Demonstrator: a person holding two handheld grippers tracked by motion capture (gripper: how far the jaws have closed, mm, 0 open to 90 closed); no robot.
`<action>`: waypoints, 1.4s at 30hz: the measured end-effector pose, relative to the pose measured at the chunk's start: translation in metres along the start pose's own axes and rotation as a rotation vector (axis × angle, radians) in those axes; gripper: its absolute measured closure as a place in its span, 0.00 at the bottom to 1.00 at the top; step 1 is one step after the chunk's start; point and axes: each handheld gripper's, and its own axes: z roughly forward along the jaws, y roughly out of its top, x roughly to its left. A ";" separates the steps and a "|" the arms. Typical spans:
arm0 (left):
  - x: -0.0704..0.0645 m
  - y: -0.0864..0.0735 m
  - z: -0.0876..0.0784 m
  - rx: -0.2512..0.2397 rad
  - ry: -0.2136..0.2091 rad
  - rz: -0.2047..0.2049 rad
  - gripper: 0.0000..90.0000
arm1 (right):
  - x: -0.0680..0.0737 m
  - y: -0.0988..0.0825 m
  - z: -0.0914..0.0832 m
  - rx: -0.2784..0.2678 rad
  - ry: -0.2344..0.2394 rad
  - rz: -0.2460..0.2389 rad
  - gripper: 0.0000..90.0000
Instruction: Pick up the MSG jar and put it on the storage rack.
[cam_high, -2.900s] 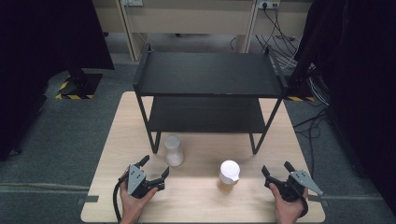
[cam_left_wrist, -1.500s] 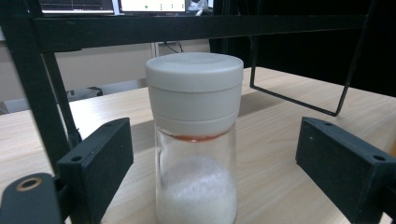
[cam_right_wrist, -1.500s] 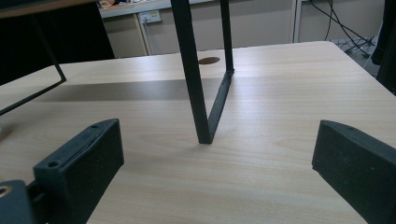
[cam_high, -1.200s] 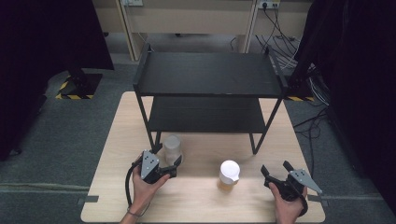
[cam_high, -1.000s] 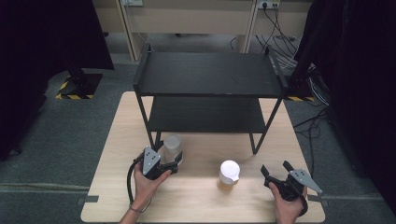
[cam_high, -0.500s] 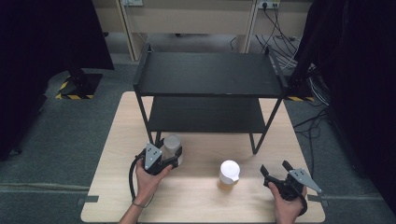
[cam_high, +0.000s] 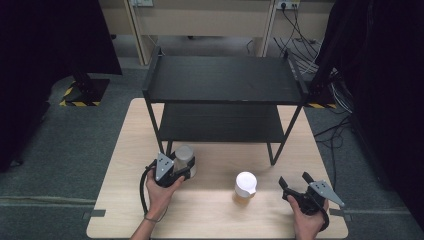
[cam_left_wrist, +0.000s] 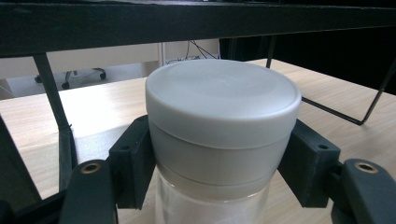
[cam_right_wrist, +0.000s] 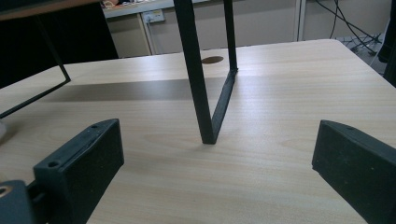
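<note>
— What's changed since a few seconds back?

— My left gripper (cam_high: 182, 167) has gone from the near table edge up to the grey-lidded clear jar (cam_high: 185, 159), and its jaws have just been closing; now both pads press the jar just under the lid.

— Where does the jar stand?

— On the wooden table (cam_high: 125, 150), at 7 o'clock from the black shelf rack (cam_high: 222, 80), just beside its front-left leg.

— And your other claw?

— My right gripper (cam_high: 296, 183) rests wide open, holding nothing, with bare tabletop toward 12 o'clock up to the rack's front-right leg. The white-lidded jar (cam_high: 245, 186) stands at its 9 o'clock.

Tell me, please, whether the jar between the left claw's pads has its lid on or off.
On. The jar stands upright, and its grey lid sits flat over the mouth, with no gap showing.
</note>
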 end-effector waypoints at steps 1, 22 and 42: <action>0.000 0.000 -0.001 0.000 -0.002 0.000 0.38 | 0.000 0.000 0.000 0.000 0.001 0.001 0.03; -0.003 0.020 -0.036 -0.077 -0.001 0.017 0.38 | 0.001 0.000 0.000 -0.001 -0.002 -0.001 0.03; -0.009 0.066 -0.050 -0.135 -0.022 0.067 0.38 | 0.000 0.000 0.000 -0.002 -0.003 0.003 0.03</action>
